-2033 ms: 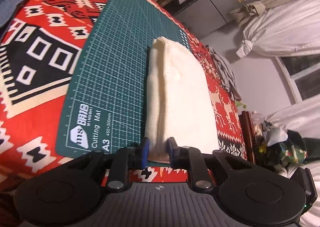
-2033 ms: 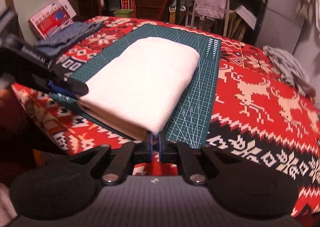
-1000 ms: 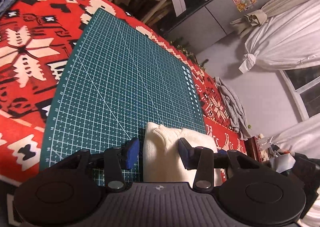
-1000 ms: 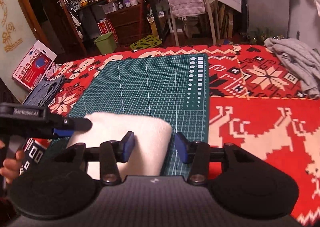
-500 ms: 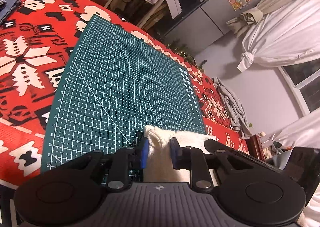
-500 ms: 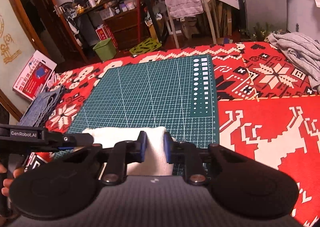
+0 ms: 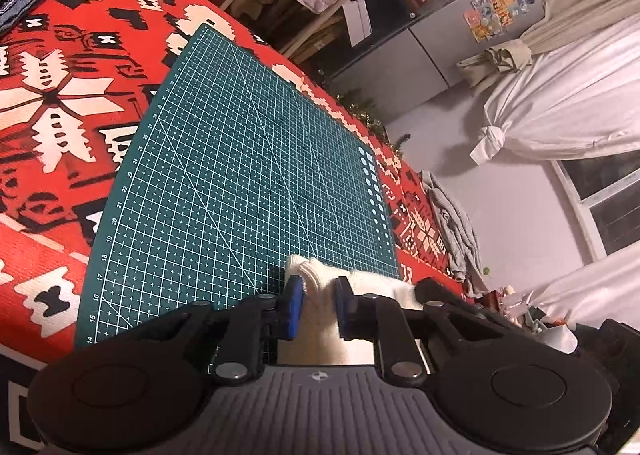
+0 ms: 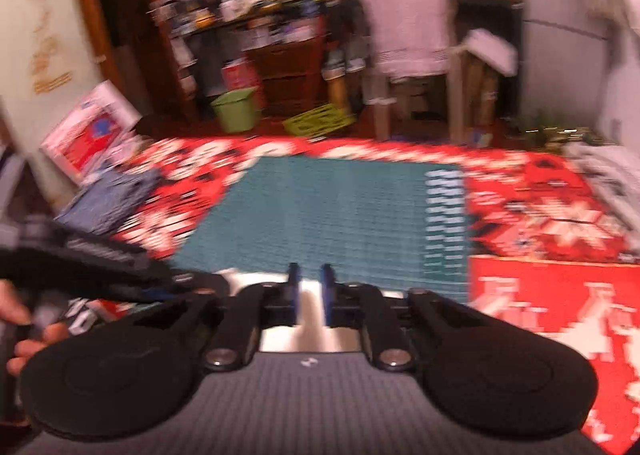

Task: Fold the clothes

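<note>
Pinching the folded white cloth (image 7: pixel 320 287) with both grippers: left gripper (image 7: pixel 318 305) closed on its thick stacked corner, right gripper (image 8: pixel 308 293) closed on the same bundle further along, at the near edge of the green cutting mat (image 7: pixel 248 183) on the red patterned surface (image 7: pixel 52 123). Probably carrying the folded piece, or drawing it toward the near edge. Best done by keeping both grips level and moving together, so no layer slips out or fans open; holding all layers, not only the top ones. Setting down flat, then opening both at once.

Hard to make out: right wrist view smeared by motion, cloth only a pale patch between the fingers (image 8: pixel 294 289). Most of the cloth hidden under both gripper bodies; extent and neatness of the fold not visible. Whether it rests on the mat or hangs above it: cannot tell.
</note>
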Motion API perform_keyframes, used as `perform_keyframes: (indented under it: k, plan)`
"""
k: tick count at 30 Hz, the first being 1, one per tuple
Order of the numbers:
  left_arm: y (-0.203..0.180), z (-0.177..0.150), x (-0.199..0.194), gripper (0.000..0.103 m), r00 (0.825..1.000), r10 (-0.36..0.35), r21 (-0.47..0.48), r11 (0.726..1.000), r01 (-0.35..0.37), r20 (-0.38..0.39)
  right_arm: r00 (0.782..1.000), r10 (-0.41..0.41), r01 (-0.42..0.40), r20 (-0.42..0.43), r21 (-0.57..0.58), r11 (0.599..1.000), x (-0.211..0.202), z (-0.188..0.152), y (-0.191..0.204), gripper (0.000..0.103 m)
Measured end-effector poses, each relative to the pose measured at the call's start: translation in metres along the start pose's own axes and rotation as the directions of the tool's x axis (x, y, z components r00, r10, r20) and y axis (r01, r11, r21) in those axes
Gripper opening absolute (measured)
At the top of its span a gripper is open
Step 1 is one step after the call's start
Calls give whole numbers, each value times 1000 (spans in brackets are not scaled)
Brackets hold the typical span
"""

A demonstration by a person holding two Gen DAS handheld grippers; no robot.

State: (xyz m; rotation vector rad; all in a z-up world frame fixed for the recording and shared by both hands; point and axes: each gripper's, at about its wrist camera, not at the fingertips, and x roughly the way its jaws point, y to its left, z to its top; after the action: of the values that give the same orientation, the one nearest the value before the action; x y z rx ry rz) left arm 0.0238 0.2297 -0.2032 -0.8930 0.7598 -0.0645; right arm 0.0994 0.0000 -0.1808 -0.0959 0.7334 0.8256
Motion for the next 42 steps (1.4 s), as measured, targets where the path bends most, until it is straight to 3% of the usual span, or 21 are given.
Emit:
perform_keyframes:
  k: [4, 7, 12, 18, 21, 23, 30, 33, 42]
  plan:
    - [-1, 0, -1, 9, 1000, 2, 8, 1000, -2, 7, 999, -21, 20, -34, -23, 1000, 17, -2, 11, 1]
    - [-1, 1, -2, 9, 1000, 1, 8, 1000, -1, 6, 993, -117, 116, -24, -11, 993, 11, -2, -3, 1]
    - [1, 1, -2, 9, 1000, -6, 5, 1000, 6, 5, 981, -195, 196, -20, 103, 975, -8, -11, -32, 2]
    - [2, -1, -2, 9, 1000, -17, -27, 999, 17, 5, 1000, -22, 23, -15, 65, 998, -11, -17, 3, 3]
    - [3, -2, -5, 14, 999, -33, -56, 998, 33, 0, 999, 14, -13, -30, 36, 999, -8, -21, 26, 4]
    - [3, -6, -8, 18, 999, -45, -63, 997, 44, -11, 999, 15, -14, -32, 41, 999, -7, -23, 31, 4]
    - [6, -29, -21, 18, 997, -61, -77, 995, 56, -52, 999, 23, -21, -41, 49, 999, -9, -22, 34, 6]
    - [7, -36, -29, 5, 997, -51, -75, 996, 47, -54, 999, 27, -25, -42, 44, 999, -12, -24, 37, 6]
    - [8, -41, -34, 4, 998, -44, -68, 997, 41, -37, 995, 55, -58, -78, -45, 997, -16, -28, 56, 5]
